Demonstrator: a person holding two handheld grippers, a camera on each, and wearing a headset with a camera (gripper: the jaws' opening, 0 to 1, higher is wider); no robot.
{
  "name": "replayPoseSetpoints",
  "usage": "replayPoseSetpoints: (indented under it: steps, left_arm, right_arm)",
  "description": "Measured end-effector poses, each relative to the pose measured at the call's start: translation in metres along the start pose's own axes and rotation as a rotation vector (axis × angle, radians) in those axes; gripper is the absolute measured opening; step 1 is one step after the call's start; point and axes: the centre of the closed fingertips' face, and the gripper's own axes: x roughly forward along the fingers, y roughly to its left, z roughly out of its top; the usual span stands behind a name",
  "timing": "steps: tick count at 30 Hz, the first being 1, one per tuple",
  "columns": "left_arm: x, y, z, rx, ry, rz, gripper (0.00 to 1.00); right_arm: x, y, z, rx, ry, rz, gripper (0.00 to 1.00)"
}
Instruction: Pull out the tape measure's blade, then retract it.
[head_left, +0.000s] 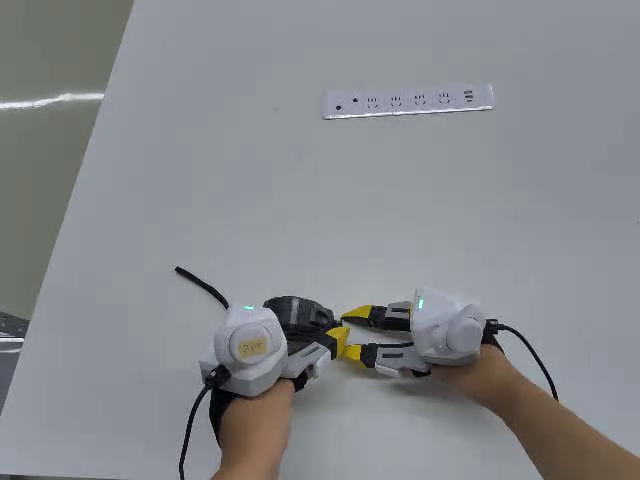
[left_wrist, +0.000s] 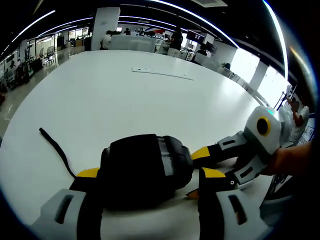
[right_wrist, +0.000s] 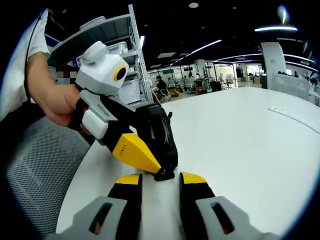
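The black tape measure (head_left: 298, 312) sits near the table's front edge, with my left gripper (head_left: 312, 328) shut on its body. In the left gripper view the case (left_wrist: 145, 170) lies between the yellow-tipped jaws of that gripper (left_wrist: 150, 174). Its black wrist strap (head_left: 200, 285) trails off to the left on the table. My right gripper (head_left: 351, 334) comes in from the right, open, its yellow tips right at the case's blade mouth. In the right gripper view the tape measure (right_wrist: 160, 132) stands just ahead of the right gripper (right_wrist: 161, 180), its lower black end at the gap between the jaws.
A white power strip (head_left: 407, 100) lies flat at the far side of the white table (head_left: 330, 200). The table's left edge runs diagonally, with floor beyond. Cables trail from both grippers toward me. A mesh chair back (right_wrist: 40, 170) stands by the table.
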Motion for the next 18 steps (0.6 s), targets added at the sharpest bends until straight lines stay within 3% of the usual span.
replayPoseSetpoints:
  steps: [18]
  left_arm:
    - [-0.008, -0.003, -0.005, 0.042, -0.022, -0.08, 0.77]
  right_arm:
    - [-0.03, 0.0, -0.006, 0.033, -0.014, -0.13, 0.31]
